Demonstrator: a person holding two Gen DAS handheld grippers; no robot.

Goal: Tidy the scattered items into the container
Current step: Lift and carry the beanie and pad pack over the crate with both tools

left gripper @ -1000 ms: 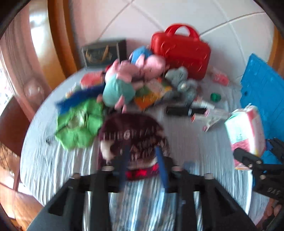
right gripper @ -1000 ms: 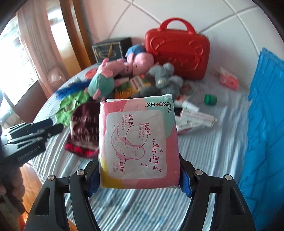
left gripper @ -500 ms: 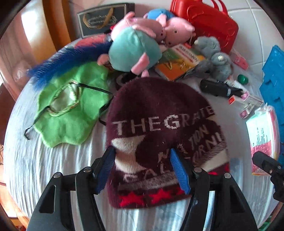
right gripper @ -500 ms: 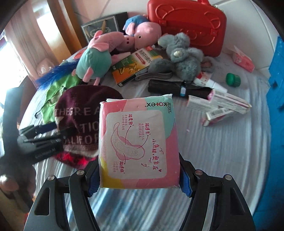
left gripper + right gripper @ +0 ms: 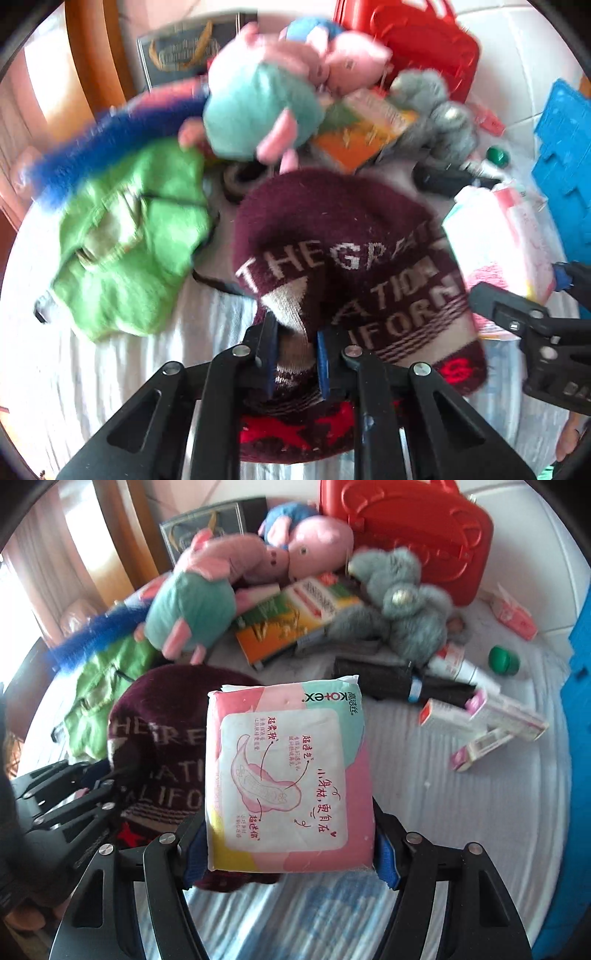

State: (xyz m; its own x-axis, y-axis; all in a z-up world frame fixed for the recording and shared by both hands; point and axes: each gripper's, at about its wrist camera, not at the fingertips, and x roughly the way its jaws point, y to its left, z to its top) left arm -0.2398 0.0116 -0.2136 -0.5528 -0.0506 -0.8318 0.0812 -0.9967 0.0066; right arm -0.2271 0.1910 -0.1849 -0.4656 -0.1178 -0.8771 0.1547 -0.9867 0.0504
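Maroon knit hat (image 5: 343, 258) nearest, on the pale striped tabletop (image 5: 461, 830), a fold of it pinched between the just-closed blue pads of the left gripper (image 5: 295, 358). Just to its right, pink and white pad packet (image 5: 286, 779) clamped on both sides by the right gripper (image 5: 288, 849), raised above the table and touching nothing else. Left of the hat, green cloth (image 5: 122, 236) with a blue feathery piece (image 5: 92, 147) behind. Farther, teal and pink plush toys (image 5: 207, 602), orange box (image 5: 291, 620), grey plush (image 5: 402, 613); small cartons (image 5: 484, 723) on the right. Farthest, red case (image 5: 406, 531) against the wall. Blue container (image 5: 565, 166) at the right edge, apart from all the items.
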